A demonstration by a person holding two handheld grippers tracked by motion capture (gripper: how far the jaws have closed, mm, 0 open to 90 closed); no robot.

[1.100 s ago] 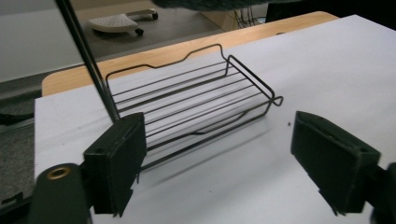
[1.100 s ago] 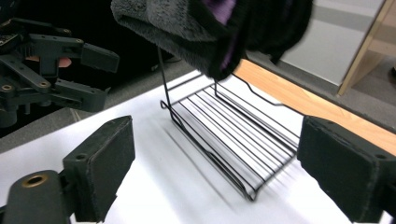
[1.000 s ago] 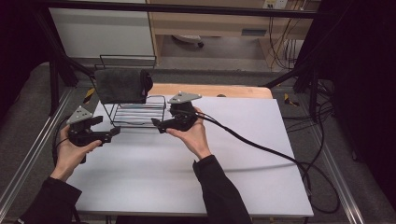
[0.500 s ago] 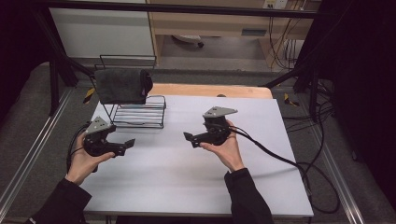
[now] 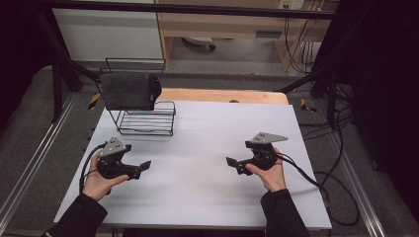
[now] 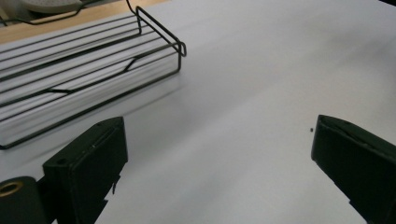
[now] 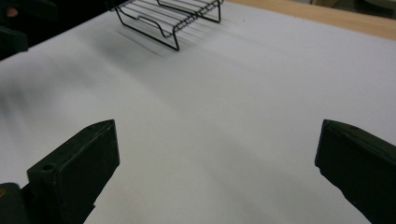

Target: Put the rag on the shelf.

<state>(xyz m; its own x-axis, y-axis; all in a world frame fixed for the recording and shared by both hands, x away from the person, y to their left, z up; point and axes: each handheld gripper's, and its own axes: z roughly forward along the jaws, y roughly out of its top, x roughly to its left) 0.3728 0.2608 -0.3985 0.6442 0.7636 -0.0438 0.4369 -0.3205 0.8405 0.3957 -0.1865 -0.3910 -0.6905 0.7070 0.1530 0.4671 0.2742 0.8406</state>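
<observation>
A black wire rack (image 5: 147, 120) stands at the back left of the white table (image 5: 207, 133), with a dark grey towel (image 5: 129, 91) draped over its upper rail. My left gripper (image 5: 143, 167) hovers over the table's left front, open and empty; its jaws stand wide apart in the left gripper view (image 6: 219, 163), with the wire rack (image 6: 70, 84) ahead to the left. My right gripper (image 5: 231, 164) sits at the right front, also open with nothing between its jaws (image 7: 217, 163). The rack (image 7: 168, 16) lies far ahead in the right gripper view.
A wooden board (image 5: 222, 95) runs along the table's back edge. Black cables (image 5: 321, 182) trail off the right side toward the floor. Metal frame rails (image 5: 29, 163) flank the table. Bare white surface lies between the two grippers.
Both grippers have drawn back from the rack toward the front of the table, the right one moving far to the right. The towel stays hanging on the rack.
</observation>
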